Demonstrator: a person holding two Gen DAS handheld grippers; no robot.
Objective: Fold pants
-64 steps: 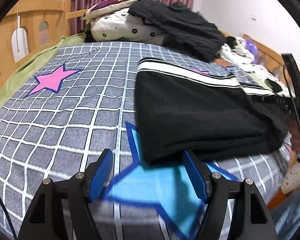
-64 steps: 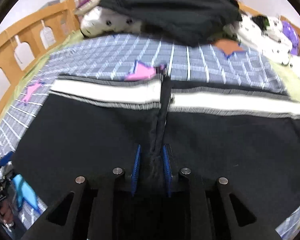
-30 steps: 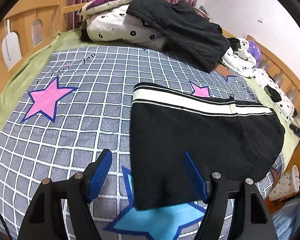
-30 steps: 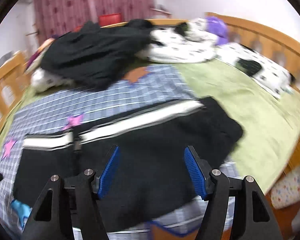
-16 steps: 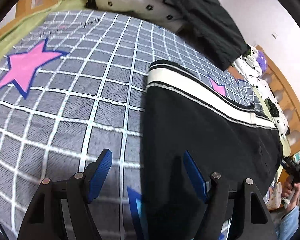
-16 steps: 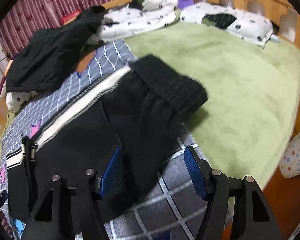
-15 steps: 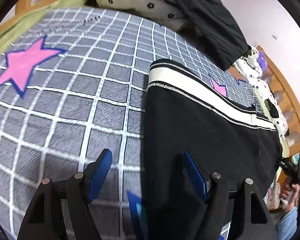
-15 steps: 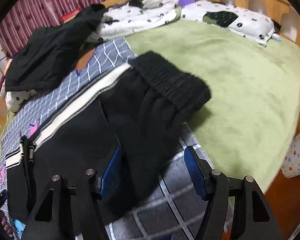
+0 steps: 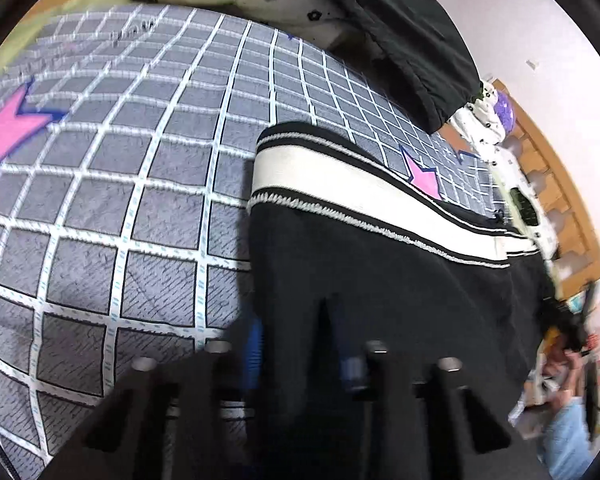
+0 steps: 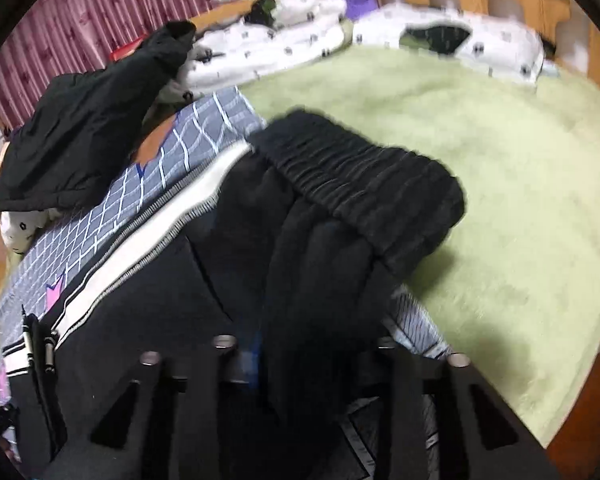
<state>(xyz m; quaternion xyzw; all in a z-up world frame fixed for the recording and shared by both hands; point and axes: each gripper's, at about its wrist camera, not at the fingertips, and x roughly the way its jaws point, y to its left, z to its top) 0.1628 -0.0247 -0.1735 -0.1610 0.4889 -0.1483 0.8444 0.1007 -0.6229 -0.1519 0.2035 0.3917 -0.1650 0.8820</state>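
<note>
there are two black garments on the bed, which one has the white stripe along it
The pants between the gripper fingers, lying flat on the checked blanket. The black jacket heaped at the far end is plain black.

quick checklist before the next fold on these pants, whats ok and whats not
1. Left claw over the pants near edge: ok.
2. Left claw closed on cloth: cannot tell, blurred.
3. Right claw at the waistband end: ok.
4. Right claw gripping cloth: cannot tell, blurred.
5. White stripe lies flat and straight: ok.
6. Waistband end flat: not ok, bunched on the green blanket.
</note>
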